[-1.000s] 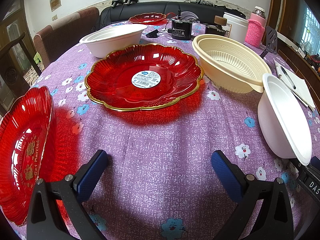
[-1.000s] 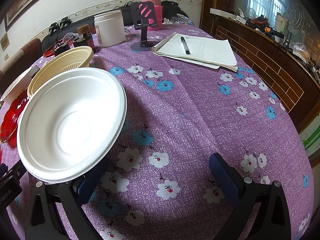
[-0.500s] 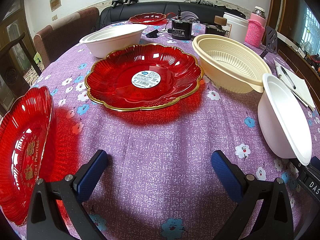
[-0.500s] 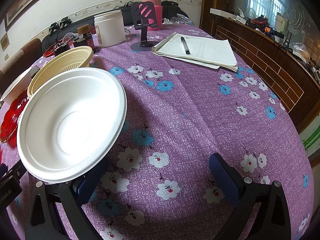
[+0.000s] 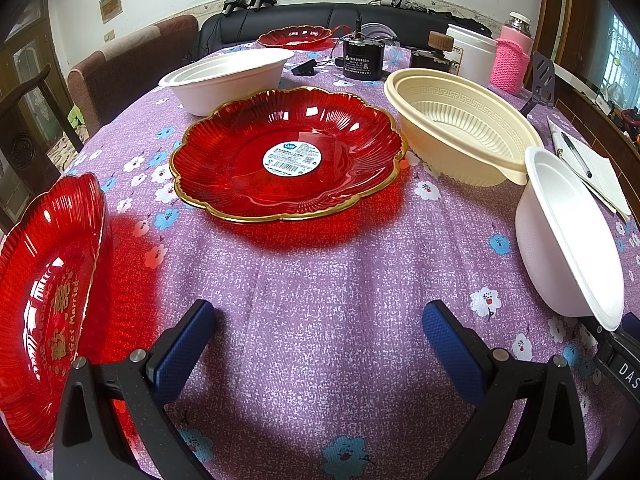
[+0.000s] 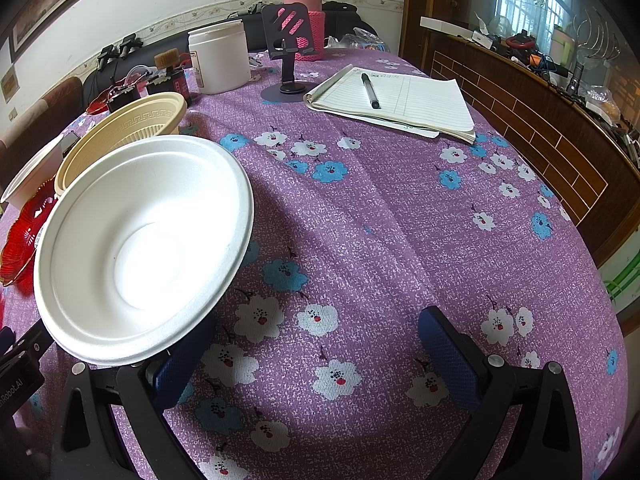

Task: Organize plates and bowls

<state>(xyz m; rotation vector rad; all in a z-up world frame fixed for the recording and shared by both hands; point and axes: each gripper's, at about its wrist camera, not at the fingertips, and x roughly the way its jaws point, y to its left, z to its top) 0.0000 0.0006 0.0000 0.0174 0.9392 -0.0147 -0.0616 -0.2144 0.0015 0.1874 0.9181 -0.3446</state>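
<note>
In the left wrist view a red scalloped plate [image 5: 286, 156] with a gold rim and a round label lies mid-table. A red plate with gold lettering [image 5: 48, 304] sits beside the left finger of my left gripper [image 5: 318, 320], which is open and holds nothing. A white bowl [image 5: 228, 76] stands at the back left, a cream bowl [image 5: 460, 132] at the right, and another red plate [image 5: 296, 36] far back. My right gripper [image 6: 316, 332] is open over bare cloth. A second white bowl [image 6: 140, 240] overlaps its left finger; I cannot tell whether they touch. The cream bowl [image 6: 128, 128] is behind it.
A notepad with a pen [image 6: 400, 100], a white jar [image 6: 220, 60], a phone stand [image 6: 286, 40] and a pink flask [image 6: 308, 16] stand at the far side. A black box [image 5: 362, 62] sits behind the plates. Chairs [image 5: 120, 64] are at the left, a wooden counter [image 6: 540, 100] at the right.
</note>
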